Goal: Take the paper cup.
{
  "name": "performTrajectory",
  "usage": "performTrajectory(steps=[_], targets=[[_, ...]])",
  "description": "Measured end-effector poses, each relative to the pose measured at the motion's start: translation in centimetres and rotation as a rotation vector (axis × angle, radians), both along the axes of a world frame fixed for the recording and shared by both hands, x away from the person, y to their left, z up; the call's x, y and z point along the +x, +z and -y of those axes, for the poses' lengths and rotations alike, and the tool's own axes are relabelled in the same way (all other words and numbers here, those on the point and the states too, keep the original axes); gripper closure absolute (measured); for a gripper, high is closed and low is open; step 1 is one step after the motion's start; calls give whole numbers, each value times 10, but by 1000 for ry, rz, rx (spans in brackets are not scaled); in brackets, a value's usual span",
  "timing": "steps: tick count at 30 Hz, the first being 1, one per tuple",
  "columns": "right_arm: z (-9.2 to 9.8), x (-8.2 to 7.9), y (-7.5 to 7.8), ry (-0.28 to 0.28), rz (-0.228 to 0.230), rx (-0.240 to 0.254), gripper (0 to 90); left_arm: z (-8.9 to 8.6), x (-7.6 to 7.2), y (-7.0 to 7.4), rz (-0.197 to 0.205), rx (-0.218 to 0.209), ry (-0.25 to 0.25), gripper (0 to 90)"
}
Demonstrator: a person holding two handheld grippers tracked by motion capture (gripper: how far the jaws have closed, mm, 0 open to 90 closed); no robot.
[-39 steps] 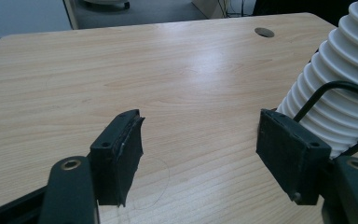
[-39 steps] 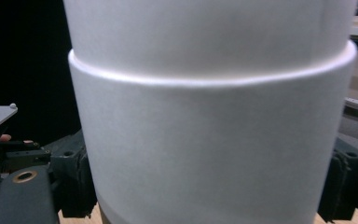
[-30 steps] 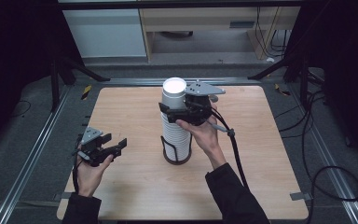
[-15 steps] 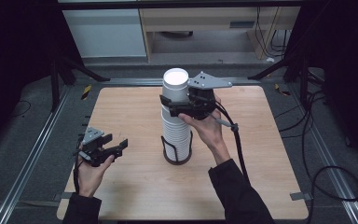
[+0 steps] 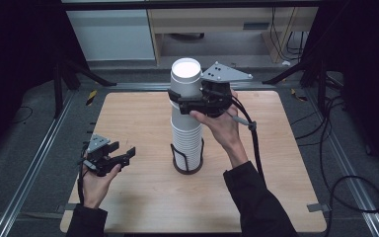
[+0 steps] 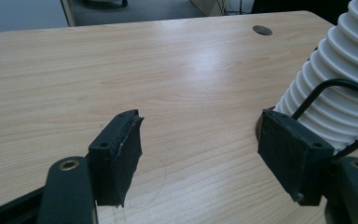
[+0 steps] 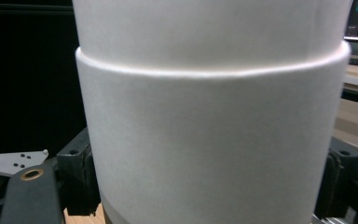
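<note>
— Cups [image 5: 186,132] are sitting in one tall white stack in a wire holder [image 5: 187,159] at the middle of the table [image 5: 128,113]. What is she, or he, doing with them?

— Pulling from the top, I would say. The right gripper [image 5: 183,98] is clamping the top cup [image 5: 185,79], one jaw on each side of its wall, and its jaws have just been closing onto it. In the right gripper view the cup wall [image 7: 214,140] is sitting tight between both pads, with a rim line of another cup showing above.

— So is it one cup or several coming away?

— I cannot tell; the grip is sitting just under the top rim, and the join with the stack below is hidden by the gripper.

— And the other hand?

— The left gripper [image 5: 109,159] is hovering low over the table, left of the stack and apart from it, jaws parted and holding nothing. Its own view is showing bare wood between the pads [image 6: 121,154], with the ribbed stack [image 6: 335,93] off to one side.

— How far along, then?

— Early, I am judging. The grasp is made; freeing the cup, carrying it off and setting it down are all waiting.
</note>
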State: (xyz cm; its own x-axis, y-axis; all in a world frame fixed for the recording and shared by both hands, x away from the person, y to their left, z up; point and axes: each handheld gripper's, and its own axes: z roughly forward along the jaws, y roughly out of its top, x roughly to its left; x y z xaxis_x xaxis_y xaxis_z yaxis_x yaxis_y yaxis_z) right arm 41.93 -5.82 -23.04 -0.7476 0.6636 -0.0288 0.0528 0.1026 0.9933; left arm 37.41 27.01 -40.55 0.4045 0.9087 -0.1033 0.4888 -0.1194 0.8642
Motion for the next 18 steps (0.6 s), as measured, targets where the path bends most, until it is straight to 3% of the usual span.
performTrajectory(steps=[9, 16, 18], targets=[[13, -8, 20, 5, 37, 17, 171, 0, -1, 1, 3, -2, -6, 297], [31, -16, 30, -2, 67, 6, 170, 1, -1, 2, 5, -1, -11, 296], [41, -19, 31, -22, 72, -22, 170, 2, -2, 2, 7, 1, -15, 295]])
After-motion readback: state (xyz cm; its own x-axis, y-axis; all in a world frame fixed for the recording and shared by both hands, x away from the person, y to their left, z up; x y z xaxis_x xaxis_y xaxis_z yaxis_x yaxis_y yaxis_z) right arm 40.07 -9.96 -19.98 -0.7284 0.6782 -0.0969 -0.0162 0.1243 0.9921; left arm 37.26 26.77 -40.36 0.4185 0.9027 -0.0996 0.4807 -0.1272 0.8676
